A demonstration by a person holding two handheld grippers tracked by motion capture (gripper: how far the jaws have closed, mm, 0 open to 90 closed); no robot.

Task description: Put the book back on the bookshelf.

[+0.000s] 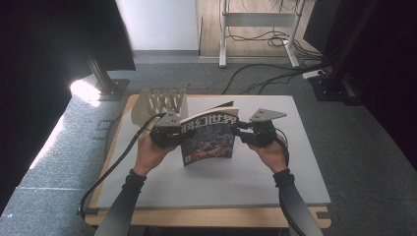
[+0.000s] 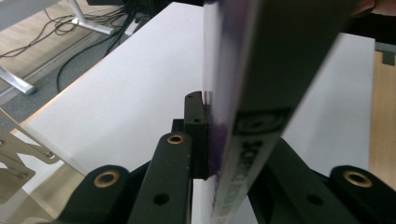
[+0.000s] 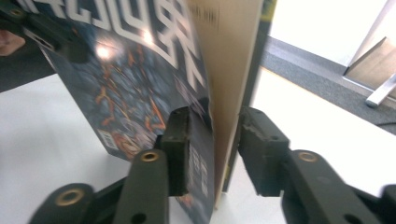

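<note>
A magazine (image 1: 209, 137) with a dark illustrated cover and white Chinese title is held upright above the white table (image 1: 221, 184), between my two grippers. My left gripper (image 1: 178, 132) is shut on its spine side; in the left gripper view the spine (image 2: 261, 70) runs up between the jaws, and the left pad (image 2: 196, 135) presses against it. My right gripper (image 1: 242, 132) sits at the magazine's open page edge. In the right gripper view the cover (image 3: 130, 79) and cream pages (image 3: 229, 70) stand between its pads (image 3: 259, 154), which look slightly apart from the paper, so this gripper (image 3: 219, 154) is open.
A pale wooden slotted rack (image 1: 160, 103) stands at the table's back left, just behind the left gripper. Black cables trail off the left edge (image 1: 105, 172). Beyond the table lie grey carpet, floor cables and a white desk frame (image 1: 223, 39).
</note>
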